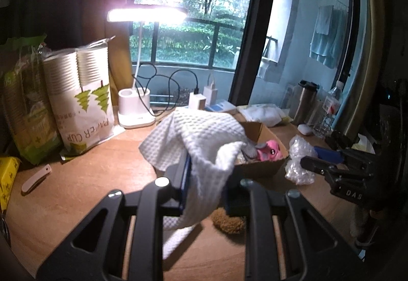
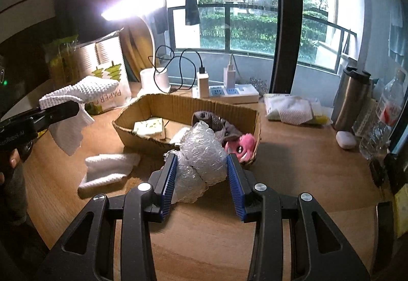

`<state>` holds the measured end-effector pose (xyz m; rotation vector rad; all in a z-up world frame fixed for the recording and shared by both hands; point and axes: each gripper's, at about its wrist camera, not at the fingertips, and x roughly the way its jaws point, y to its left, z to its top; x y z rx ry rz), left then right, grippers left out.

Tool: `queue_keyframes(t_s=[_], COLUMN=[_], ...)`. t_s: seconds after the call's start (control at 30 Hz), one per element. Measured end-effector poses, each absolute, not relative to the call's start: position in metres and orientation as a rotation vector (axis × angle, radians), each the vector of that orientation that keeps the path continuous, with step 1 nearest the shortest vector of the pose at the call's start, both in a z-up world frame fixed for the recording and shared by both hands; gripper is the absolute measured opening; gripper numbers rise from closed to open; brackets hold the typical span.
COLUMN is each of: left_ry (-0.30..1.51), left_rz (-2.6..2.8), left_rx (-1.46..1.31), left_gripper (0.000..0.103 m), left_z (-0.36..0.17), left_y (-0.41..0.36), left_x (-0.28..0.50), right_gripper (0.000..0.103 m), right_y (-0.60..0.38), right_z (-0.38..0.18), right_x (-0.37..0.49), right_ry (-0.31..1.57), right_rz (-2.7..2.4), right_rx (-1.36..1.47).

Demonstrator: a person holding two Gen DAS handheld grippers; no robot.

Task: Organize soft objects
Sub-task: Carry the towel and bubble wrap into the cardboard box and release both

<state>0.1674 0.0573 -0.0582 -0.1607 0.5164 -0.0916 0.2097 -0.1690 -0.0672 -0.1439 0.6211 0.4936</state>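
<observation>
The left gripper [image 2: 61, 108] is holding a white waffle-weave cloth [image 1: 204, 143] up off the wooden bench [image 1: 84, 184], its jaws pinched narrow on the fabric; seen from the right wrist, the cloth's long axis is lying roughly level, one end pointing right toward the paper cup pack [image 2: 109, 71] and a loose flap hanging straight down. The right gripper [image 2: 201, 173] is gripping a crumpled wad of bubble wrap [image 2: 201, 153] between its blue pads, jaws partway open around the bulk, the wad bulging upward and slightly far. Just beyond it the cardboard box [image 2: 183, 105] is sitting mid-bench with its long side running left to right and its top open; a pink plush toy [image 2: 242, 144] is lying in its near right corner beside a grey fabric item [image 2: 219, 125]. A second white cloth [image 2: 107, 171] is lying on the bench left of the right gripper, near the box's near wall. Bare bench is showing right of the box and on the near side. The far edge is crowded by a lit desk lamp [image 1: 136, 110], a power strip [image 2: 229, 93], a steel tumbler [image 2: 352, 99] and a water bottle [image 2: 385, 112].
</observation>
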Motion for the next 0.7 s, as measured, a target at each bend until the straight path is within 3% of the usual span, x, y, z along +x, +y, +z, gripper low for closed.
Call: queue_keyframes(t_s=[0.7], left_ry=[0.485], left_rz=[-0.096], left_rx=[-0.129], left_gripper=[0.021], left_z=[-0.054], left_y=[0.036], left_x=[0.236], right_gripper=[0.042], right_y=[-0.187], right_z=[-0.052], right_x=[0.259], right_ry=[0.593], right_rz=[0.488], right_rx=[-0.108])
